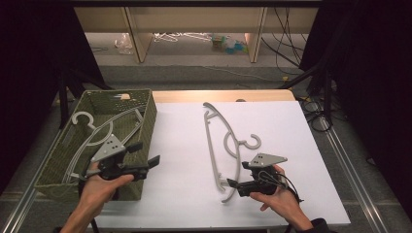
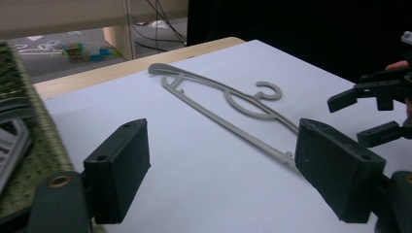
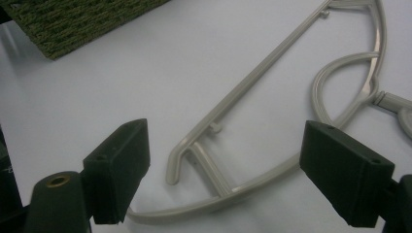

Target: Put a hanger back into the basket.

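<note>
A grey plastic hanger (image 1: 228,145) lies flat on the white table, its hook to the right. My right gripper (image 1: 239,174) stands open at the hanger's near end. In the right gripper view that end of the hanger (image 3: 228,116) lies between and beyond the spread jaws (image 3: 223,145), and the pads do not touch it. My left gripper (image 1: 144,153) is open by the right wall of the green woven basket (image 1: 145,121), with nothing between its jaws (image 2: 221,145). The left gripper view shows the hanger (image 2: 228,104) farther off.
Other grey hangers (image 1: 92,133) lie inside the basket at the table's left. The white sheet (image 1: 180,145) stretches between the basket and the hanger. Behind the table are shelf legs, cables and small items on the floor (image 1: 228,43). Dark curtains flank both sides.
</note>
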The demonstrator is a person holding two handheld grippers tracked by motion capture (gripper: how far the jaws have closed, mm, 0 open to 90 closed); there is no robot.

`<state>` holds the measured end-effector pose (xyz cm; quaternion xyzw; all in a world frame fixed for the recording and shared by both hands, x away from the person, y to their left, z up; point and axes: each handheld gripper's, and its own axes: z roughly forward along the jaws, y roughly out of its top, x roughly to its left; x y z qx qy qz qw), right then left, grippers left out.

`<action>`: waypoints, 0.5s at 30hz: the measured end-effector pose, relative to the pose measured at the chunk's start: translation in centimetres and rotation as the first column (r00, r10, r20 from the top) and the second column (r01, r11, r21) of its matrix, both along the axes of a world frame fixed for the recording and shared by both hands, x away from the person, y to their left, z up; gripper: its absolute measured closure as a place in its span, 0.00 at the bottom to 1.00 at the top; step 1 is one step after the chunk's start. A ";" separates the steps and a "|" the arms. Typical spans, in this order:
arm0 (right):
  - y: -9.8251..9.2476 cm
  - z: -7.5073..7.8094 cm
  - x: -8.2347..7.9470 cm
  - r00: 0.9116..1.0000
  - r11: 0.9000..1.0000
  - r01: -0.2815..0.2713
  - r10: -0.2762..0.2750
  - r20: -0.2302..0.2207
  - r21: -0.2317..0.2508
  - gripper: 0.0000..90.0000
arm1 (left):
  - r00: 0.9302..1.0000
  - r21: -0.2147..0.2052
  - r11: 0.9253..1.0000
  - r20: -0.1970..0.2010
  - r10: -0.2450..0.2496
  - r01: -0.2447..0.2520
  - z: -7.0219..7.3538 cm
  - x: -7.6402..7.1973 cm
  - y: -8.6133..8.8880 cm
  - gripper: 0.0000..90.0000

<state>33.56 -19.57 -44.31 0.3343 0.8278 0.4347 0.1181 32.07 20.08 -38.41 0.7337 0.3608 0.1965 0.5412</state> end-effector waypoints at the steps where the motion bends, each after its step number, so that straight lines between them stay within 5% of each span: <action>1: -0.1 0.0 -0.1 1.000 1.000 0.002 -0.002 -0.005 0.000 0.21 | 1.000 0.007 1.000 0.011 -0.013 0.013 -0.3 -0.2 -0.4 0.22; 5: -0.1 0.0 -0.1 1.000 1.000 0.009 -0.009 0.003 0.002 0.21 | 0.999 0.006 0.999 0.006 -0.045 0.045 -1.5 -0.8 -1.5 0.21; 6: -0.1 0.0 -0.1 1.000 1.000 0.009 -0.009 0.003 0.000 0.21 | 0.999 0.033 0.998 0.017 -0.052 0.051 -2.3 -1.1 -2.0 0.21; 10: 0.0 0.0 -0.2 1.000 1.000 0.004 -0.004 0.003 -0.003 0.21 | 0.995 0.044 0.994 -0.018 -0.097 0.098 -3.7 -1.8 -3.0 0.20; 15: -0.3 -0.1 -0.2 1.000 1.000 0.015 -0.015 0.002 -0.012 0.21 | 0.996 0.028 0.996 -0.012 -0.085 0.085 -4.1 -1.9 -3.0 0.20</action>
